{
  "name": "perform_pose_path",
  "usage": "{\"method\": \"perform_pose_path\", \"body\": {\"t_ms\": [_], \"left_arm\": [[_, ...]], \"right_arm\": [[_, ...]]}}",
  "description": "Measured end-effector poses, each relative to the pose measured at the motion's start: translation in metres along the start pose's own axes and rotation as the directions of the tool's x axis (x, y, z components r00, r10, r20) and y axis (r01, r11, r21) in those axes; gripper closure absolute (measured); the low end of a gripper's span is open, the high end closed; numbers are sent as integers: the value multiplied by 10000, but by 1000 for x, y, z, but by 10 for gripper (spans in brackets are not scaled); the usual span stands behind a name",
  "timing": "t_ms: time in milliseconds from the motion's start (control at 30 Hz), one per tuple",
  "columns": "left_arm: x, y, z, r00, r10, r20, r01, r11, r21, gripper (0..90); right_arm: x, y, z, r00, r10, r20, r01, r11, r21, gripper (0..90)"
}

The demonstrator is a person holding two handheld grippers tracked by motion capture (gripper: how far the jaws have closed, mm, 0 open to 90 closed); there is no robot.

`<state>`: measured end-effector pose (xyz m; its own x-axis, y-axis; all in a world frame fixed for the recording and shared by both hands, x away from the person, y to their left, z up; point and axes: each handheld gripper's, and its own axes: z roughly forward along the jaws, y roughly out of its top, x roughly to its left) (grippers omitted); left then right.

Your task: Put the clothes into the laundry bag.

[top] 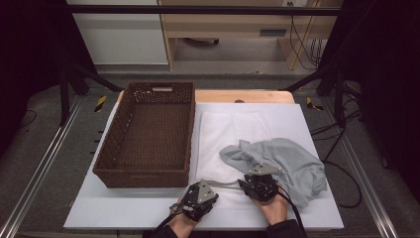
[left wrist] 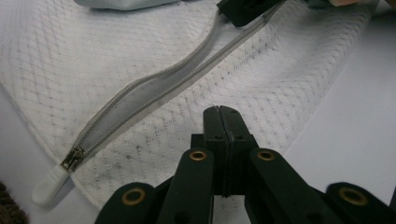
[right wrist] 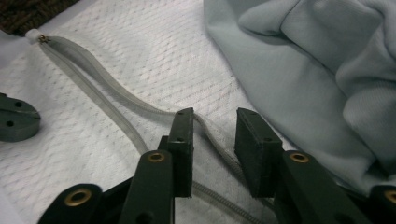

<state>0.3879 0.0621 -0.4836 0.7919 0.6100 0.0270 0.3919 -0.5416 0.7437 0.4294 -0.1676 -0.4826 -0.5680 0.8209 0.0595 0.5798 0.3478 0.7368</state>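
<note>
- Zipper [right wrist: 140, 109] of the white mesh bag [right wrist: 130, 56] lies partly unzipped in front of both your tongs, its two grey tape edges parted and curving across the mesh.
- Your right tongs [right wrist: 214, 144] stand open astride the near end of that zipper: one tape edge runs up through the gap between the jaws, and the pads do not press on it.
- From the right tongs, the zipper runs away and to the left, ending at the metal slider [right wrist: 43, 39] with its white tab, just short of the brown woven basket [right wrist: 28, 14].
- Just to the right of the right tongs, a crumpled pale blue-grey garment [right wrist: 317, 79] lies over the mesh bag, close beside the outer jaw.
- Your left tongs [left wrist: 222, 112] are fully closed with nothing between them, tips hovering over the mesh, apart from the zipper.
- From the left tongs, the slider [left wrist: 72, 158] and white tab [left wrist: 46, 186] sit ahead and to the left; the zipper climbs from there up to the right, toward the other tongs.
- In the high view, your left tongs [top: 194, 194] and right tongs [top: 250, 184] sit side by side at the near edge of the white table [top: 124, 210], with the basket [top: 148, 134] beyond the left pair.
</note>
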Motion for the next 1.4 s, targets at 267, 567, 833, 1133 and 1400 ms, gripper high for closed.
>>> {"method": "perform_pose_path", "body": {"t_ms": [267, 567, 833, 1133, 1400], "left_arm": [[2, 1, 0, 9999, -73, 111, 72, 10000, 56, 887], [9, 35, -18, 9996, -41, -279, 7, 9930, -1179, 776], [10, 67, 12, 9975, 415, -567, -466, 9947, -912, 608], [22, 70, 41, 9996, 106, -255, -115, 9993, -354, 823], [23, 69, 34, 9999, -49, -163, 41, 9988, -491, 874]], "right_arm": [[0, 5, 5, 9986, -337, 415, 332, 9994, 121, 885], [-3, 15, -22, 9987, -327, 392, 370, 9928, -1140, 893], [-2, 17, -31, 9980, -550, 318, 596, 9837, -1698, 893], [-2, 17, -32, 9974, -678, 233, 709, 9824, -1731, 889], [-10, 24, -43, 9966, -429, 705, 568, 9761, -2097, 618]]}}
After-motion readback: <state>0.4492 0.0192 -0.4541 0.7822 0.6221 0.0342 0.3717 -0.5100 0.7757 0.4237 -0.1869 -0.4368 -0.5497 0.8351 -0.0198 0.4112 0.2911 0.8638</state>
